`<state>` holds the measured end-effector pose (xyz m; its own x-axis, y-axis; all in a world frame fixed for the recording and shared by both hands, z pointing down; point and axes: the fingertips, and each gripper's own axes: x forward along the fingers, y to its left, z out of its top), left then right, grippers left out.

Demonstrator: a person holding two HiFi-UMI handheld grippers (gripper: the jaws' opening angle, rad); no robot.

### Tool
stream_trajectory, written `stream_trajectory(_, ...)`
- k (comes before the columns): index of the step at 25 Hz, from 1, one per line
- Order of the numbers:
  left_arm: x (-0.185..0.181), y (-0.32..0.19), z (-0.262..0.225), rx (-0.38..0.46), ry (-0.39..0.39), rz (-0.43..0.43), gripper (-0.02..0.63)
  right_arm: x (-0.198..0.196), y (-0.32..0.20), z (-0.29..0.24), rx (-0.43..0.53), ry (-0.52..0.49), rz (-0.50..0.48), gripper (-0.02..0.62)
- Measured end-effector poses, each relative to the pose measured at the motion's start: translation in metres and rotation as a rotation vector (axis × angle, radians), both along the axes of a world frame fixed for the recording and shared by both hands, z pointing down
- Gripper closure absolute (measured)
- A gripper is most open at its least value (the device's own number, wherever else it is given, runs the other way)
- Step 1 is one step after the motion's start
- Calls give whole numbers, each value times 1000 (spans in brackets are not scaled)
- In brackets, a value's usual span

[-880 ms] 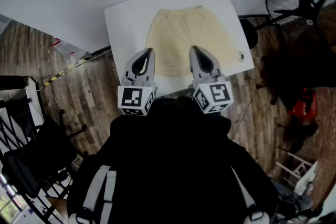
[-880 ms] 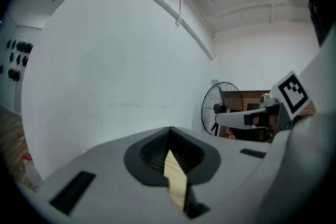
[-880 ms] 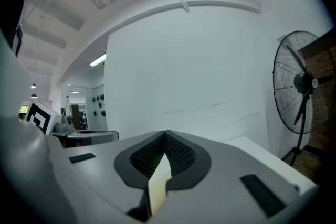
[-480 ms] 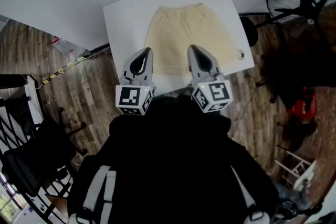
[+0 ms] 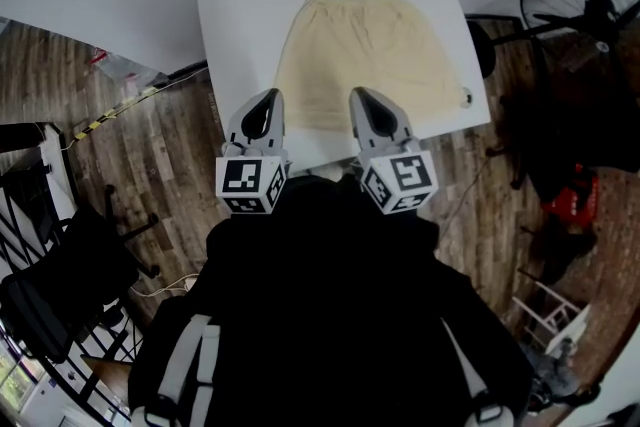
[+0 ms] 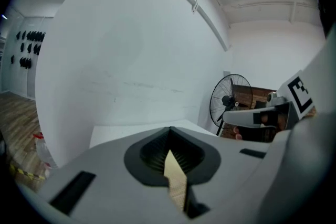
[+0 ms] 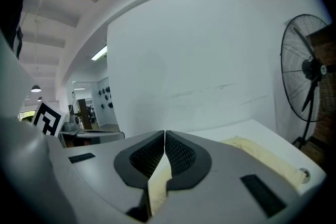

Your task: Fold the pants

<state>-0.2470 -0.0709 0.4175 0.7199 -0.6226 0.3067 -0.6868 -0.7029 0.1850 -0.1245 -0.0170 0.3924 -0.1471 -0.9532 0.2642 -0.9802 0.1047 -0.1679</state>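
Pants [image 5: 365, 50] flat, left hand-held gripper [image 5: 273, 96], right hand-held gripper [image 5: 357, 94] both closed, seemingly over hem

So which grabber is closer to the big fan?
The right gripper. The fan stands past the right edge of the table, and the left gripper is on the side away from it.
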Motion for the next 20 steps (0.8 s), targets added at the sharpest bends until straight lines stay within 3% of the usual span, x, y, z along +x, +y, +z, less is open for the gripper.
stream_trajectory(9, -21, -7, 49, -101, -74, -55, 603, -45, -13, 42, -102, 25, -116, 589)
stream_trajectory(20, -31, 10, 104, -203, -128, -87, 603, -49, -65, 81, -211, 34, -184, 588)
